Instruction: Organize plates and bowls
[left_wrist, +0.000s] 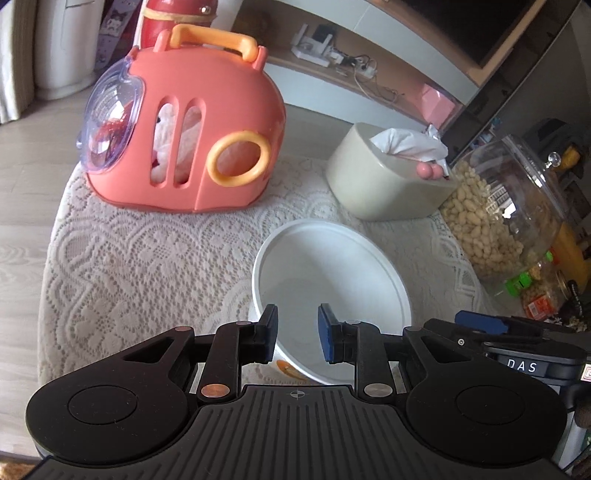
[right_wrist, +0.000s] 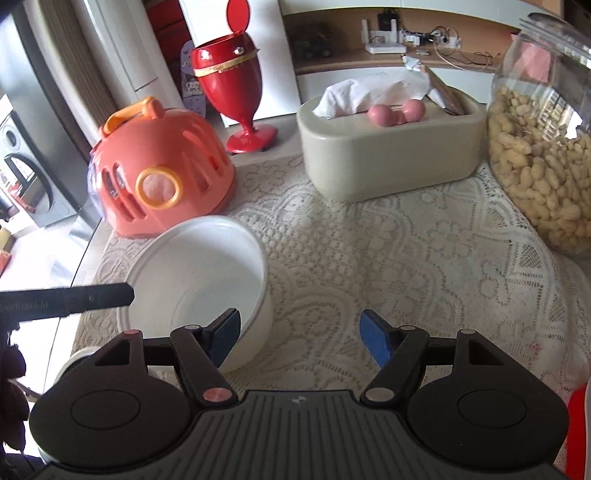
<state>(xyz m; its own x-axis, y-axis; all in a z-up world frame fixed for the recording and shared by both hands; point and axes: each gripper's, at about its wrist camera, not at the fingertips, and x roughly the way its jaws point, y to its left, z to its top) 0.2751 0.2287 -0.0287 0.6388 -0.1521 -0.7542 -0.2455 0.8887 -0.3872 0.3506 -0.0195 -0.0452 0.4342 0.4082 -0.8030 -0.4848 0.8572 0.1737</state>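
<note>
A white bowl (left_wrist: 328, 273) stands upright and empty on the lace tablecloth (left_wrist: 155, 258). My left gripper (left_wrist: 297, 332) is open, hovering over the bowl's near rim, its fingers apart and holding nothing. In the right wrist view the same bowl (right_wrist: 199, 277) sits left of centre. My right gripper (right_wrist: 299, 341) is wide open and empty, just right of the bowl; its left finger overlaps the bowl's near side. A black finger of the left gripper (right_wrist: 74, 297) reaches to the bowl's left rim.
An orange toy carrier (left_wrist: 184, 140) stands at the back left, a beige tissue box (left_wrist: 388, 177) behind the bowl, a glass jar of peanuts (left_wrist: 509, 221) at right. A red goblet-shaped bin (right_wrist: 236, 85) stands behind the table. The table's edge (right_wrist: 92, 258) runs left of the bowl.
</note>
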